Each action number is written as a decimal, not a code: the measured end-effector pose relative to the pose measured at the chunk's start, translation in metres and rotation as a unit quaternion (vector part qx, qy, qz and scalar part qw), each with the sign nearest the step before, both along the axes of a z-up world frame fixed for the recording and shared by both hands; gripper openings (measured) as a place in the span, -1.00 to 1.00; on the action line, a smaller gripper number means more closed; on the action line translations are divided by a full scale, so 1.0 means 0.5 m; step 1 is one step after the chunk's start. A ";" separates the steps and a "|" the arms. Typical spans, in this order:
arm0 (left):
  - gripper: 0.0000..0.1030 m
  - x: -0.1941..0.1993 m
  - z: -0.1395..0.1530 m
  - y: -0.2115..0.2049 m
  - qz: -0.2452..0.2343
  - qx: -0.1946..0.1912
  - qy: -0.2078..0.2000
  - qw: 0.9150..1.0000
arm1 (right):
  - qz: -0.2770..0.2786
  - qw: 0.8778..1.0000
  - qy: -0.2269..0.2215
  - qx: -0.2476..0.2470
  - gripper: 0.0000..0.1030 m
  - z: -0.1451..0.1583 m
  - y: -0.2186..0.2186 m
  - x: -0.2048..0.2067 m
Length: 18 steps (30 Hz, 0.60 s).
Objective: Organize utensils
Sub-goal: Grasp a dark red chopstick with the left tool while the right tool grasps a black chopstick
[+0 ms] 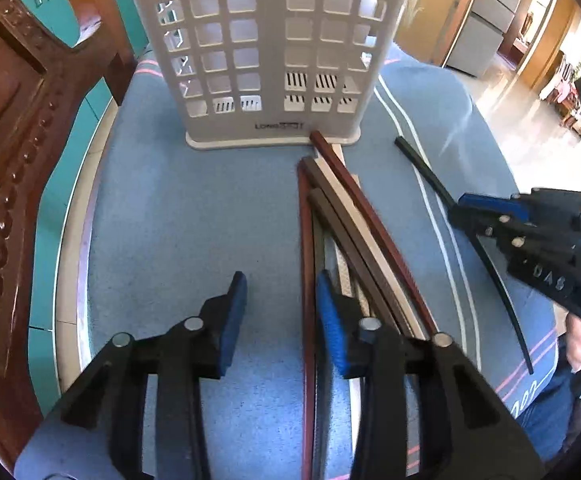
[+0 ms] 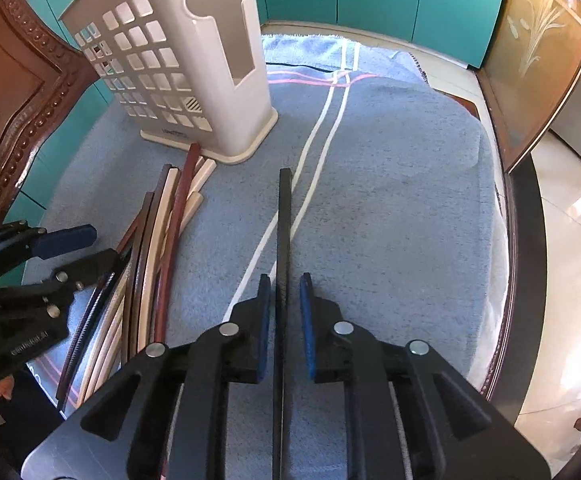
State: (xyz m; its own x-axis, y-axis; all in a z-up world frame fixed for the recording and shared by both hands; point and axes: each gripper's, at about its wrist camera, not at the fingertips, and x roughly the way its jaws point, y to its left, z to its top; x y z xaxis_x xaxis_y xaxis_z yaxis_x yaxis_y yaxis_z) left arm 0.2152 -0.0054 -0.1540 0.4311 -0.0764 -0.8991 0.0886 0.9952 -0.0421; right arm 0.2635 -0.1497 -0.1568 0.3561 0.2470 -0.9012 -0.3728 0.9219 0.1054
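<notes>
Hovering low over the blue cloth point(image 1: 178, 220) on the counter, the left claw point(image 1: 280, 320) has its pads apart; its right pad sits against the near end of the chopstick pile point(image 1: 346, 216), nothing pinched between. The pile, brown, red and cream sticks, fans away toward the foot of the white holder point(image 1: 266, 52), the farthest red tip touching its base. That holder stands upright, dead ahead of the left claw. A carved wooden chair point(image 1: 14, 168) crowds the counter's left side.

Over to the right claw point(image 2: 284, 320): a single black chopstick point(image 2: 283, 232) runs straight between its pads, with a thin gap showing each side, so apart, not clamped. That stick lies well clear of the pile point(image 2: 162, 240).

The right view shows the holder's point(image 2: 194, 60) side with a tall keyhole cut-out, hidden from the left camera. The left view catches a hand point(image 1: 580, 344) behind the right claw point(image 1: 456, 210) and the room beyond
</notes>
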 end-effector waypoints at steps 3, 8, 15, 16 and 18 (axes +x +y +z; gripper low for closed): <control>-0.68 -0.001 0.004 0.008 -0.002 -0.016 0.006 1.000 | 0.002 1.000 -0.004 -0.001 -0.63 -0.002 0.012 -0.007; -0.70 -0.009 0.010 0.023 0.005 -0.005 0.007 1.000 | 0.001 1.000 -0.006 0.001 -0.55 -0.004 0.015 -0.007; -0.46 0.032 0.013 0.055 0.025 -0.003 0.008 1.000 | -0.007 0.999 -0.034 -0.003 -0.36 0.012 0.026 -0.002; -0.45 0.044 0.010 0.052 0.028 0.005 0.008 1.000 | -0.006 0.999 -0.033 -0.006 -0.36 0.009 0.034 0.002; -0.43 0.046 0.014 0.047 0.030 0.019 0.003 0.999 | -0.007 0.999 -0.037 -0.019 -0.36 0.001 0.045 0.006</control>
State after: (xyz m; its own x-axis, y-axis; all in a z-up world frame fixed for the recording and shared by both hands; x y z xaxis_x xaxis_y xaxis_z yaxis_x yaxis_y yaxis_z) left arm 0.2382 0.0179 -0.1471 0.4294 -0.0174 -0.9030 0.0291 0.9996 -0.0054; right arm 0.2666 -0.1274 -0.1562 0.4245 0.2084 -0.8811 -0.3656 0.9297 0.0437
